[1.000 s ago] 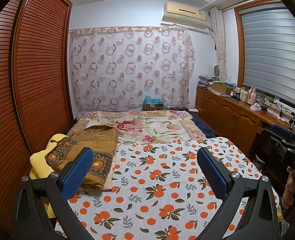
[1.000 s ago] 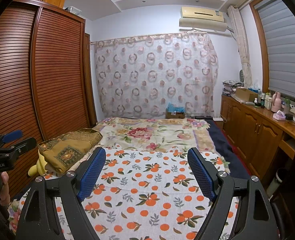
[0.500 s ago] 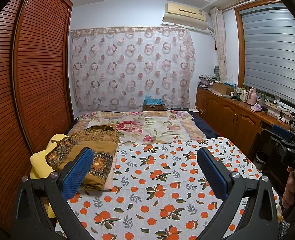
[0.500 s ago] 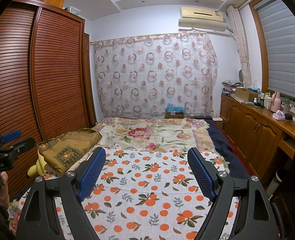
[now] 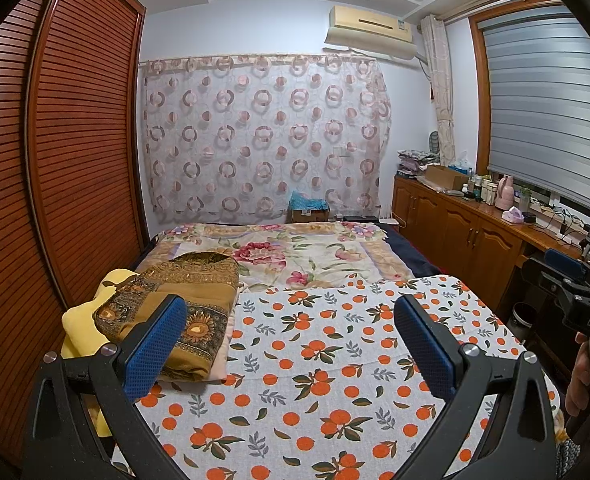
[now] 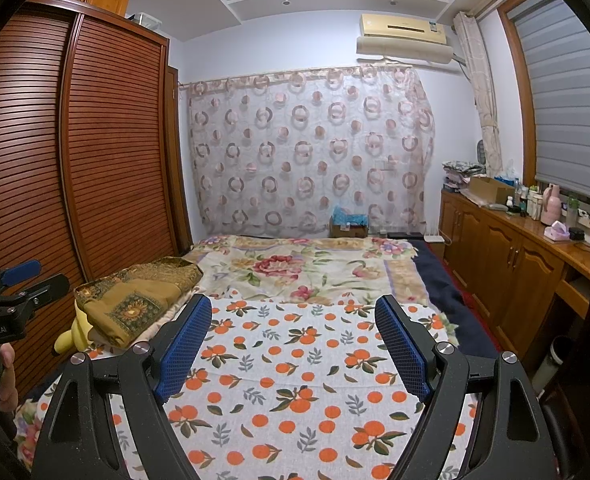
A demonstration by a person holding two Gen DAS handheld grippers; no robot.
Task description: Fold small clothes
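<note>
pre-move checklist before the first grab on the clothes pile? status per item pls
1. Left tool open, nothing between its fingers: ok.
2. Right tool open, nothing held: ok.
3. Clothes pile in view at the bed's left edge: ok.
4. Orange-print cloth lies flat, bare as folding space: ok.
5. Brown patterned garment on top looks already folded: cannot tell if it needs work.
6. Yellow item underneath, mostly hidden: cannot tell.

Bed (image 5: 409, 264) carries orange-print cloth (image 5: 335, 364) and folded clothes (image 5: 183, 308).
</note>
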